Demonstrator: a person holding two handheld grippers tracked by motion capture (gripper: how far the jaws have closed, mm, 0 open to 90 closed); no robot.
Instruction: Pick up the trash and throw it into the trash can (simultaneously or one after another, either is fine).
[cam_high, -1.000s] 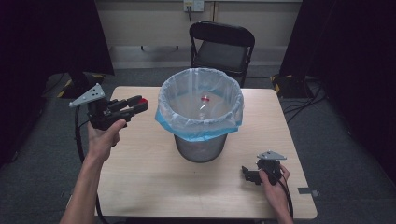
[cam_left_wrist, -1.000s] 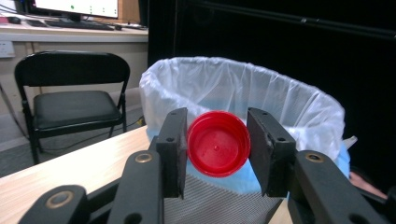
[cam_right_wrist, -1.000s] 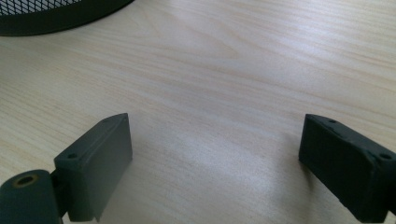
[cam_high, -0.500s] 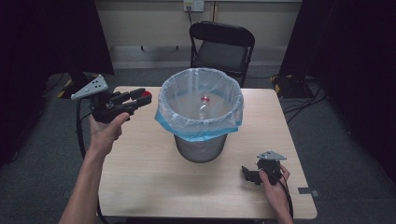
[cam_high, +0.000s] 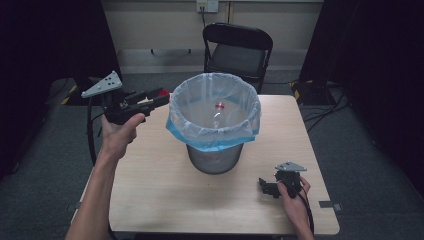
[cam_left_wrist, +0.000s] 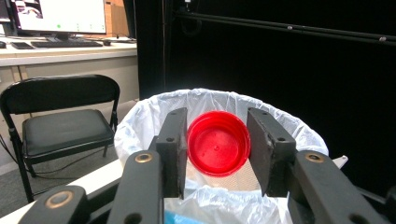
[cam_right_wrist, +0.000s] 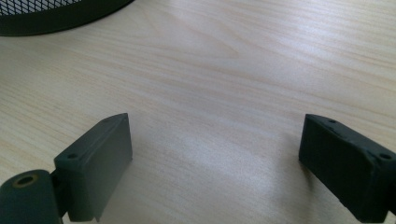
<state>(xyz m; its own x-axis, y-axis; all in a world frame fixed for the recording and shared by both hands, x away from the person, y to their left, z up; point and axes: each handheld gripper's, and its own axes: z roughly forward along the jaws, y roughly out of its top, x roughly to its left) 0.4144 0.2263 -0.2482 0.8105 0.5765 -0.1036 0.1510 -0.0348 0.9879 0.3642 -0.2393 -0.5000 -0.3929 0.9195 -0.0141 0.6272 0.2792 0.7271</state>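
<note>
High view puts the left claw (cam_high: 159, 96) raised at the counter's (cam_high: 165, 190) left side, level and aimed toward the bin (cam_high: 215, 120), which stands mid-counter lined with a clear bag whose blue edge folds over the rim. Since a second ago this claw has climbed and edged closer to the rim, so its tips now sit just beside the bag's left lip rather than lower and farther out. Left gripper view shows why: the jaws are clamped on a red lid (cam_left_wrist: 217, 143), held upright with its hollow face toward the camera, the pads pressing its two sides, and the bin's white-lined mouth right behind it. That rise looks like the carry phase nearly done; the lid is not yet over the opening, so a short reach forward would be needed before letting go, or it may catch the rim and drop on the counter. Inside the bin a clear bottle with a red cap (cam_high: 218, 106) already lies at the bottom. The right claw (cam_high: 266, 186) rests near the counter's front right corner, unmoved, its jaws spread wide over bare wood with nothing between them, as the right gripper view confirms.
</note>
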